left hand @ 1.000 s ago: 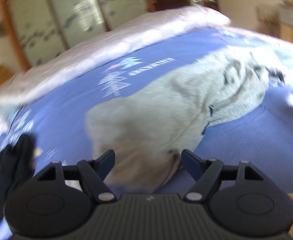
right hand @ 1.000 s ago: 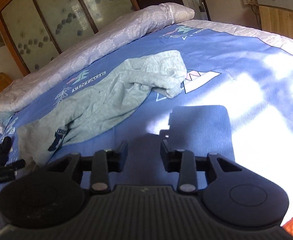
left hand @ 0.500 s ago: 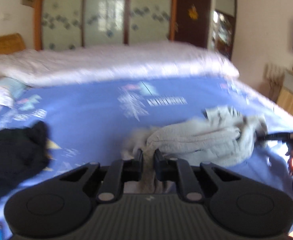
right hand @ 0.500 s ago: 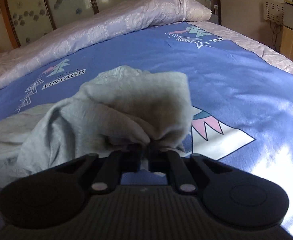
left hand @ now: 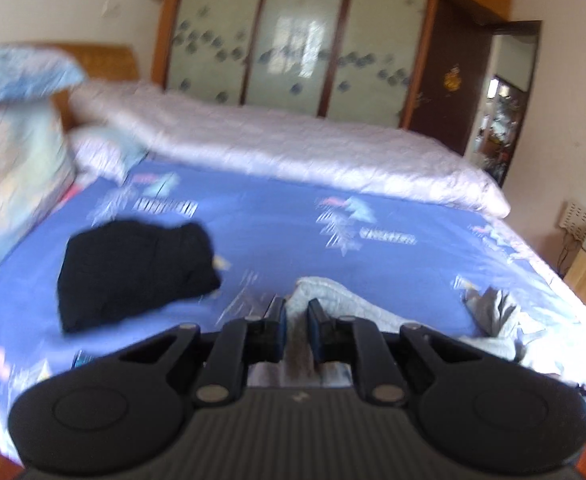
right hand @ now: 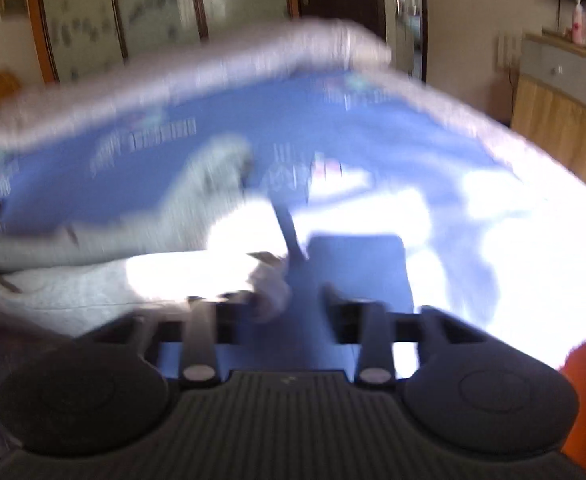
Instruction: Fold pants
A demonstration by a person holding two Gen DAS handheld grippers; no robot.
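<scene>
The grey pants (left hand: 357, 304) lie on the blue bedsheet (left hand: 277, 232). My left gripper (left hand: 296, 316) is shut on a fold of the grey pants, which trail off to the right. In the blurred right wrist view the pants (right hand: 141, 248) stretch from the left edge towards the middle. My right gripper (right hand: 281, 300) has its jaws apart, with a bit of grey cloth lying by the left finger (right hand: 229, 308).
A folded black garment (left hand: 133, 268) lies on the sheet to the left. A white quilt (left hand: 293, 148) runs along the far side, pillows (left hand: 21, 152) at the left. A wooden cabinet (right hand: 561, 100) stands right of the bed.
My right gripper has opened and let go of the pants. My left gripper stays shut on the cloth and has swung left, bringing the black garment into view.
</scene>
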